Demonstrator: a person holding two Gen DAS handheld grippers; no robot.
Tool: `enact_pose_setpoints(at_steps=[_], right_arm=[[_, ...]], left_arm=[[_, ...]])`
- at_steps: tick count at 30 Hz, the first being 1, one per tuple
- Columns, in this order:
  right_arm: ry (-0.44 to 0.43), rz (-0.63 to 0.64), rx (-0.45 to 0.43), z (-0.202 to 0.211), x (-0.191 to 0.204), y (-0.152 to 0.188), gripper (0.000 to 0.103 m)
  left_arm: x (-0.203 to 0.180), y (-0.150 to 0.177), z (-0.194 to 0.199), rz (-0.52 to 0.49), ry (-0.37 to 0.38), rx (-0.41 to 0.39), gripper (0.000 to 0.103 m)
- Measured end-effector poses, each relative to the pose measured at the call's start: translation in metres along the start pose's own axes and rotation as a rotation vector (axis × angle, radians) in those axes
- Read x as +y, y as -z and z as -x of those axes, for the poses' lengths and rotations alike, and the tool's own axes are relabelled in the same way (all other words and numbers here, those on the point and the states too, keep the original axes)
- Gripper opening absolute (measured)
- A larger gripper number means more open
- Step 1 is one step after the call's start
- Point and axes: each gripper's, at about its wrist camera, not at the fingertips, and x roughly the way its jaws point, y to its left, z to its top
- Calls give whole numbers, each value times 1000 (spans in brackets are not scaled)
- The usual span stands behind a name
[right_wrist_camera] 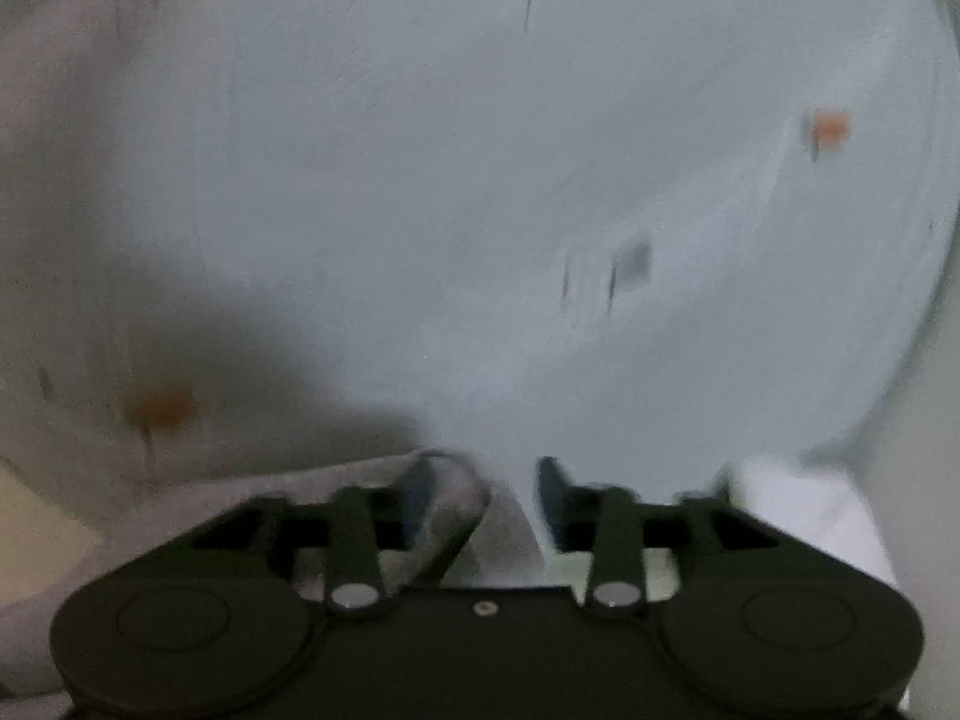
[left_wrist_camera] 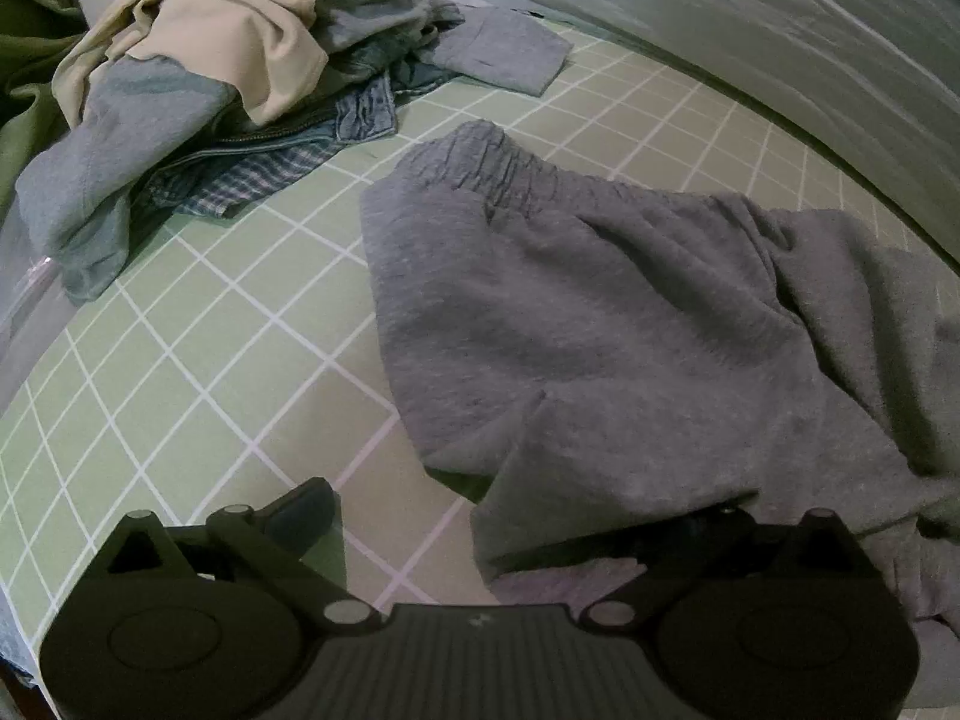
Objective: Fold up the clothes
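Observation:
Grey sweat shorts [left_wrist_camera: 588,312] lie spread on the green grid mat [left_wrist_camera: 198,360] in the left wrist view, elastic waistband toward the far side. My left gripper [left_wrist_camera: 507,516] hovers low at the garment's near edge, open wide. Its left finger [left_wrist_camera: 306,510] is over bare mat, while its right finger is mostly hidden under a fold of the grey fabric. The right wrist view is blurred and faces a pale wall [right_wrist_camera: 480,180]. My right gripper [right_wrist_camera: 486,489] is open there, with light grey cloth [right_wrist_camera: 300,498] and a dark cord loop beside its left finger [right_wrist_camera: 417,492].
A pile of unfolded clothes [left_wrist_camera: 240,60] sits at the mat's far left: beige, grey-blue, denim and plaid pieces. A pale wall [left_wrist_camera: 750,30] borders the mat's far edge. Green cloth [left_wrist_camera: 24,72] hangs at the far left. Bare mat lies between the pile and the shorts.

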Motion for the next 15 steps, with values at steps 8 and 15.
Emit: enact_pose_setpoints(at_steps=[8, 15], right_arm=[[-114, -285, 420, 11, -24, 112, 63], [-76, -337, 582, 14, -40, 160, 56]], left_arm=[[7, -15, -3, 50, 24, 24, 102], [-3, -26, -10, 15, 1, 26, 102]])
